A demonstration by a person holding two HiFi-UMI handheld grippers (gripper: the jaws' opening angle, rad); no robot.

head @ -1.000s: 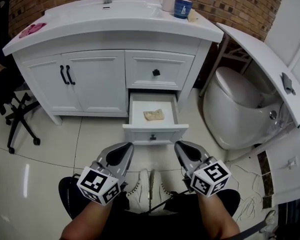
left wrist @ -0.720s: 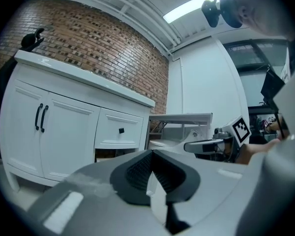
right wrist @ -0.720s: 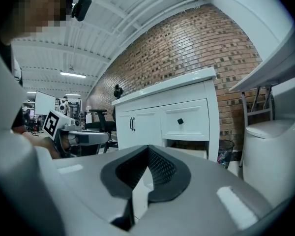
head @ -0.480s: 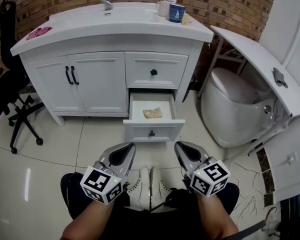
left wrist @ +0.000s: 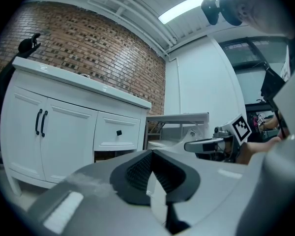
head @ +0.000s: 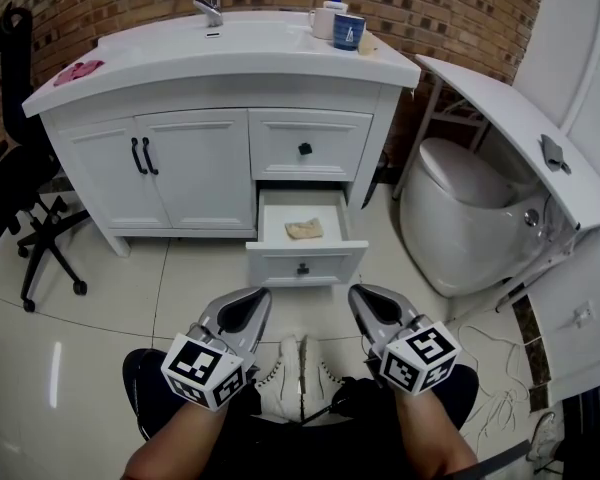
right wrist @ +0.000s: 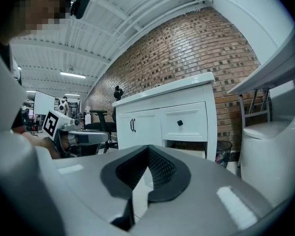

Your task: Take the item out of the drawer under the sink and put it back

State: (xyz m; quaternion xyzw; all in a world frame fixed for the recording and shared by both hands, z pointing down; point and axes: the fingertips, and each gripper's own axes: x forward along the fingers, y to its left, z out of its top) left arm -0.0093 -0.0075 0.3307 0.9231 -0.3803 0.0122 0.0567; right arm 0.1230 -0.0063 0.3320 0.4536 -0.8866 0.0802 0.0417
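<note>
Twice checked the fingers: found those of the left gripper (left wrist: 151, 152) clenched together on nothing, and found the same at the right gripper (right wrist: 148, 146). Saw the drawer (head: 303, 265) pulled out, with the sink counter (head: 230, 53) above it. Found the item (head: 304, 229), a small beige piece, lying flat inside the drawer, about in the middle of its bottom. Held both grippers on the near side of the drawer, well apart from it, touching nothing. Could not settle the step from this alone: fitted a moment with the item waiting to be lifted out, and fitted equally a moment with the item laid back and the drawer left open. Judged only this for a next move: in either case, a long reach forward and down to the drawer, done slowly, without knocking its front.
</note>
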